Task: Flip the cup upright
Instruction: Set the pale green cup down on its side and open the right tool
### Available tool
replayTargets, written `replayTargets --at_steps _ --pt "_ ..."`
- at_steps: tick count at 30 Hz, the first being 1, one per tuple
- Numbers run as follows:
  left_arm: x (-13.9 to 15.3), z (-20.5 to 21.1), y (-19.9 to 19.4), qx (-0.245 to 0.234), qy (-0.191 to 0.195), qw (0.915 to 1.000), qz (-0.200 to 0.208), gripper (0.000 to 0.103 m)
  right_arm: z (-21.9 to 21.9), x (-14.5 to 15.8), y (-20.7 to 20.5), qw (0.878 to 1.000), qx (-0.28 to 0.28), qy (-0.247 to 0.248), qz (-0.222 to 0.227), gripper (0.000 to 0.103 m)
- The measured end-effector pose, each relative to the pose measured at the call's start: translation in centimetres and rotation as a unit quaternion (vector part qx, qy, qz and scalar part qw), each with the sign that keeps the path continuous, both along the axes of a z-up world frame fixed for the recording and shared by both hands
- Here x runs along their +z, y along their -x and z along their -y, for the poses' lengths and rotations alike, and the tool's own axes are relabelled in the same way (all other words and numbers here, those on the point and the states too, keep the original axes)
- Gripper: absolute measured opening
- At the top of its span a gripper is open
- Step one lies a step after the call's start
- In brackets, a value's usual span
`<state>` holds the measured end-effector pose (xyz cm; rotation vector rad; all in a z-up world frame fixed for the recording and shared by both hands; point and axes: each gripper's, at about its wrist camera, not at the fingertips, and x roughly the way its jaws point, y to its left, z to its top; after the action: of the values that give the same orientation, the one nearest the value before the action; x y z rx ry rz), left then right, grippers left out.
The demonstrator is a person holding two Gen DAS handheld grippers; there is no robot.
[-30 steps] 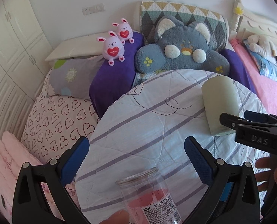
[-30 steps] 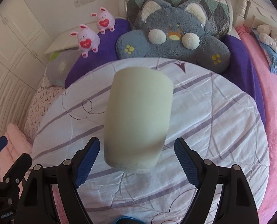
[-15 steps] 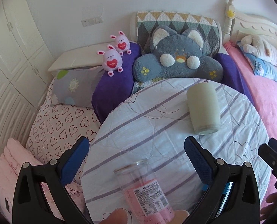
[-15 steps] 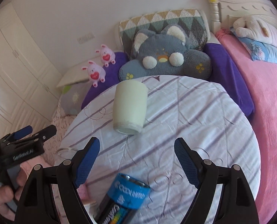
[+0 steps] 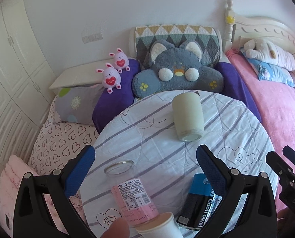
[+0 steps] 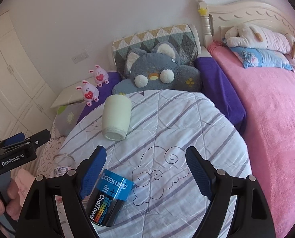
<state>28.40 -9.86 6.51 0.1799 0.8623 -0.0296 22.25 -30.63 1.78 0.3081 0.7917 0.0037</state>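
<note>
A pale cream cup [image 5: 187, 117] lies on its side on the round table covered with a striped white cloth [image 5: 151, 138], its flat base towards me; it also shows in the right wrist view [image 6: 116, 119]. My left gripper [image 5: 145, 164] is open and empty, well short of the cup. My right gripper [image 6: 145, 170] is open and empty, back from the cup and to its right. Neither touches the cup.
A clear glass jar with a pink label [image 5: 128, 186] and a black-and-blue CoolTowel canister [image 6: 109, 198] lie at the table's near edge. A paper cup rim [image 5: 159, 226] sits below. Plush toys and pillows [image 5: 175, 73] lie behind; a pink bed [image 6: 266, 119] is right.
Both grippers have pulled back and up from the cup, which looked large between the right fingers one second ago. The cup lies in the same place on its side.
</note>
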Motion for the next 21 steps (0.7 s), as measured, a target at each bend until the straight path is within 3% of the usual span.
replayTargets --at_steps 15,21 --pt "0.1 2.6 1.9 -0.016 -0.003 0.9997 0.016 0.103 1.8 0.5 1.3 0.998 -0.007 0.061 0.02 0.083" --pt "0.5 1.6 1.9 -0.003 -0.008 0.9997 0.023 0.103 0.6 1.5 1.2 0.997 0.01 0.059 0.057 0.083"
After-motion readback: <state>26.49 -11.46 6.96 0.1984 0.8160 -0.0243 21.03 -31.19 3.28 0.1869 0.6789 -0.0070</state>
